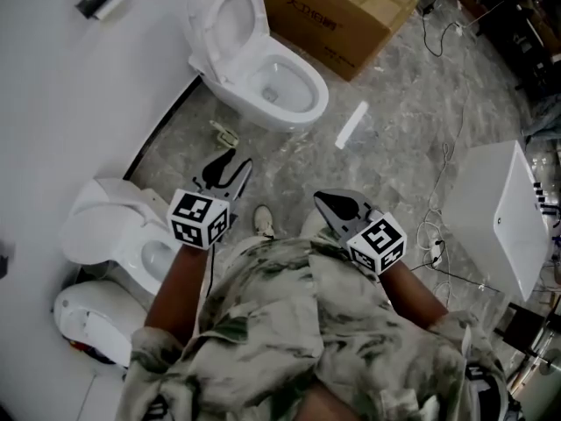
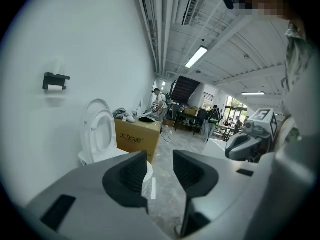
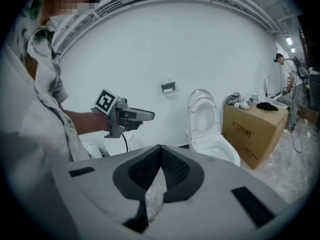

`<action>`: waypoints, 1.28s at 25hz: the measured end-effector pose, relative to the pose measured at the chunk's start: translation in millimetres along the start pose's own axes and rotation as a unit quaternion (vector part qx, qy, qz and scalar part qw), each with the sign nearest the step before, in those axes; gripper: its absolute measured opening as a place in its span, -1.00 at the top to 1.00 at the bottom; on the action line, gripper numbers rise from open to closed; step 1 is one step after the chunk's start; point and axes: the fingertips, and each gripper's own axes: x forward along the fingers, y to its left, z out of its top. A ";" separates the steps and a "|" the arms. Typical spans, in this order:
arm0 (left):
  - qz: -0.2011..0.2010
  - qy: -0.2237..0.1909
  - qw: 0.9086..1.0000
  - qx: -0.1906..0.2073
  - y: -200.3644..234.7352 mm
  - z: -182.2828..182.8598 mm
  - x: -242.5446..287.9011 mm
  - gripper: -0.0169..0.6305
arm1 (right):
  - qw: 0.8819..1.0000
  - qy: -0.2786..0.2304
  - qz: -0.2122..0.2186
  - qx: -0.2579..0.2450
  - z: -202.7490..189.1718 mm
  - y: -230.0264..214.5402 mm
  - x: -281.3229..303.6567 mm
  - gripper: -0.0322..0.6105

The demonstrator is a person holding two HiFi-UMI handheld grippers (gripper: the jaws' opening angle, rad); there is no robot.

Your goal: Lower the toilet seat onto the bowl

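Observation:
A white toilet stands against the wall with its seat and lid raised upright over the open bowl. The seat shows far ahead of my left gripper, and from the right gripper the seat also stands up. My left gripper hovers over the floor well short of the toilet, its jaws apart and empty. My right gripper hangs beside it at about the same distance from the bowl, and its jaws meet at the tips with nothing held.
A cardboard box sits right of the toilet. A second toilet is close at my left, and a white cabinet at my right. A white strip and cables lie on the floor. A paper holder is on the wall.

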 end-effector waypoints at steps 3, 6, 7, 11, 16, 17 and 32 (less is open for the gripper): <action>0.003 -0.002 1.000 -0.003 6.4 8.2 12.6 0.41 | 1.000 0.005 0.004 -0.002 5.5 -15.1 4.6 0.83; 0.010 0.001 1.000 -0.002 7.9 16.6 30.9 0.41 | 1.000 0.001 0.013 -0.002 14.0 -36.5 5.6 0.83; 0.014 0.001 1.000 -0.003 8.6 19.9 38.2 0.41 | 1.000 0.001 0.016 -0.005 17.2 -45.0 5.6 0.83; 0.026 0.007 1.000 -0.003 9.1 37.9 76.3 0.41 | 1.000 0.000 0.029 -0.004 28.1 -93.3 4.1 0.83; 0.045 0.009 0.999 0.003 -2.5 65.8 125.8 0.41 | 0.999 0.004 0.051 0.002 30.9 -152.4 -11.0 0.83; 0.049 0.010 0.999 0.005 -3.5 69.6 135.3 0.41 | 0.999 0.005 0.053 0.003 30.9 -163.8 -12.9 0.83; 0.070 0.023 0.997 0.026 57.1 124.7 224.7 0.41 | 0.998 -0.003 0.040 0.042 39.6 -267.1 8.0 0.83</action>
